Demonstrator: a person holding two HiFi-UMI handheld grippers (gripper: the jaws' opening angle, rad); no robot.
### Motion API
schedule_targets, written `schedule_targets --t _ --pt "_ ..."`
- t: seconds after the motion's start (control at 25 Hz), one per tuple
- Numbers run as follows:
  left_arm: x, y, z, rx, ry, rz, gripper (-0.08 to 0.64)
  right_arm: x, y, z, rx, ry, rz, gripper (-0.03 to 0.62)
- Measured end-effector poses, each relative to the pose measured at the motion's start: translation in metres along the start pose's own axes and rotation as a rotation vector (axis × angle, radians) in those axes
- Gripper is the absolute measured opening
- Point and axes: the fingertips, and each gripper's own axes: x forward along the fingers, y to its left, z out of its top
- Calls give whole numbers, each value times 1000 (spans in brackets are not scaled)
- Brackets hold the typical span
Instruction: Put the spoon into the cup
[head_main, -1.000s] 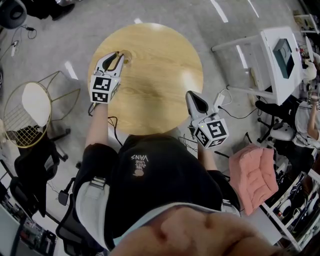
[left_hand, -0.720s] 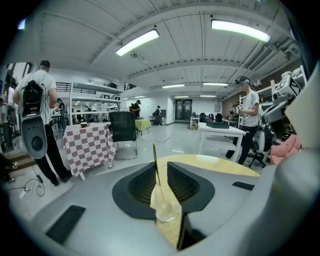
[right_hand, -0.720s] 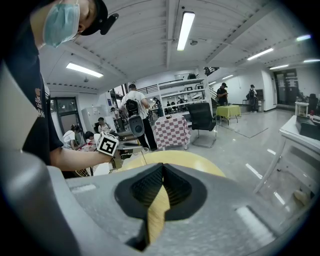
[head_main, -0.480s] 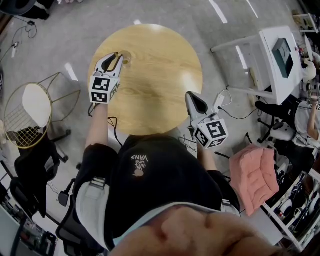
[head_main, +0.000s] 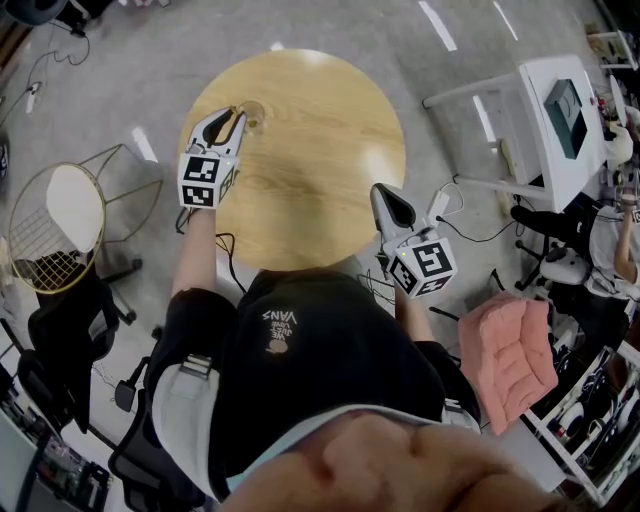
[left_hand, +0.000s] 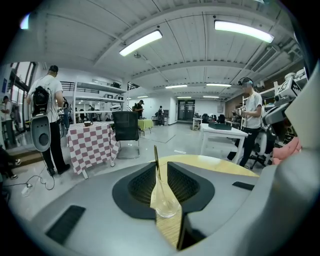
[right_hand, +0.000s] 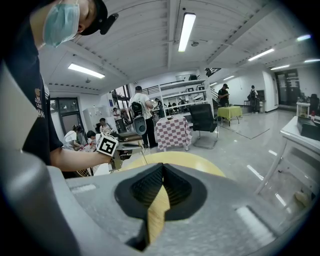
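A clear cup stands near the far left rim of the round wooden table. My left gripper sits right at the cup. In the left gripper view its jaws meet on the thin handle of the spoon. The handle stands upright, with its lower end inside the cup. My right gripper hovers over the table's near right edge, shut with nothing between its jaws. From there, the left gripper and the spoon handle show at the left.
A wire chair with a white seat stands left of the table, and a black office chair is nearer. A white desk and a pink cushion are to the right. Cables lie on the floor.
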Motion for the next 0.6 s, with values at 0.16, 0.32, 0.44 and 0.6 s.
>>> schedule_targets --t 0.16,0.32,0.44,0.6 --pt "-5 0 0 -1 -2 11 83 0 1 -1 -5 0 11 -2" --pt "-11 1 1 -14 -7 26 83 0 3 3 -14 -3 28 -2" --pt "-16 0 0 -19 -8 34 83 0 3 4 -18 -4 38 -2" --pt "-19 -4 2 -16 -13 47 81 -1 0 5 -23 -5 50 -2"
